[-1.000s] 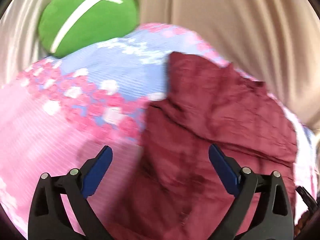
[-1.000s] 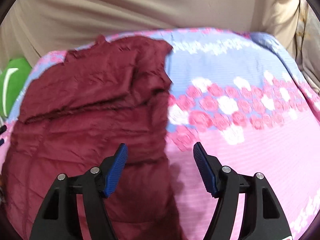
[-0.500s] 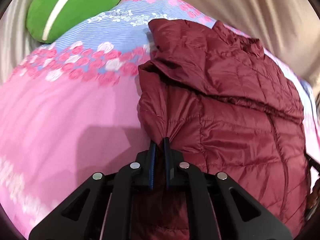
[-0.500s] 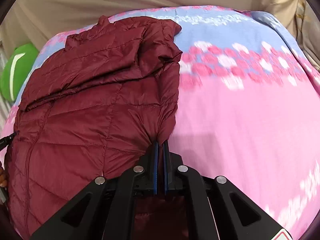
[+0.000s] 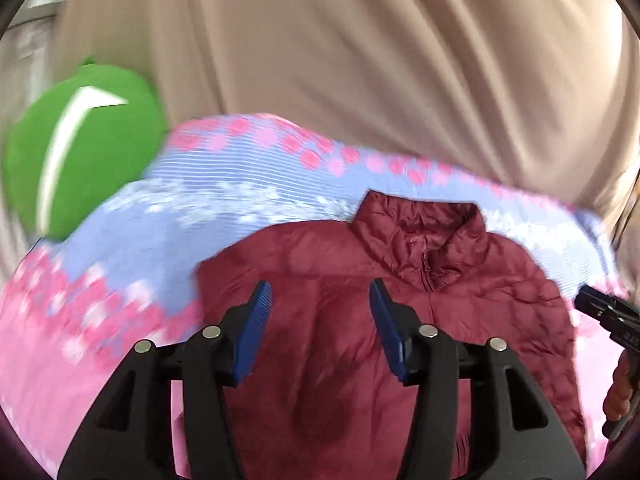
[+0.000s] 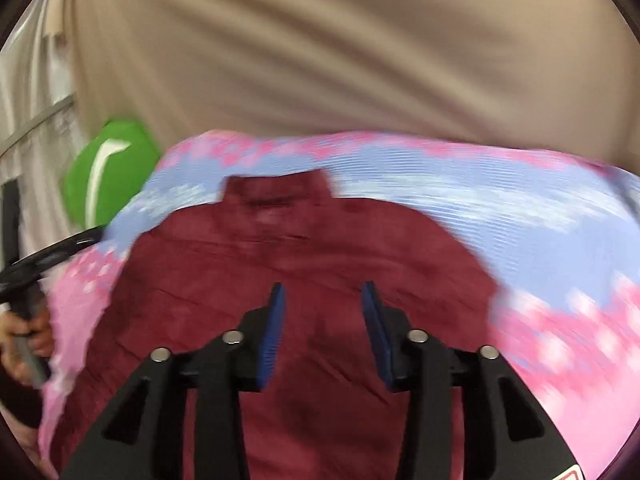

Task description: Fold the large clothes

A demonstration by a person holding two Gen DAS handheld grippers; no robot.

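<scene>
A maroon quilted jacket (image 5: pixel 400 320) lies on the bed, collar (image 5: pixel 420 232) at the far side with the zip showing. My left gripper (image 5: pixel 320 320) hovers over the jacket's left half. Its jaws are opening, and nothing is between the blue pads (image 5: pixel 256 320). Over the jacket (image 6: pixel 320 264) my right gripper (image 6: pixel 323 328) hangs too, its jaws opening with nothing between them. The left wrist view shows the right gripper (image 5: pixel 608 316) at its right edge. In the right wrist view the left gripper (image 6: pixel 40 268) and a hand (image 6: pixel 28 340) are at the far left. Both views are motion-blurred.
The bed has a pink and blue flowered cover (image 5: pixel 120 280), (image 6: pixel 540 240). A green cushion with a white stripe (image 5: pixel 80 160), (image 6: pixel 108 172) sits at the far left corner. A beige curtain (image 5: pixel 360 60) hangs right behind the bed.
Both grippers went from open to shut on the jacket's near side edges, then let go. They have risen and the views now look further up. The jacket now shows its collar and zip.
</scene>
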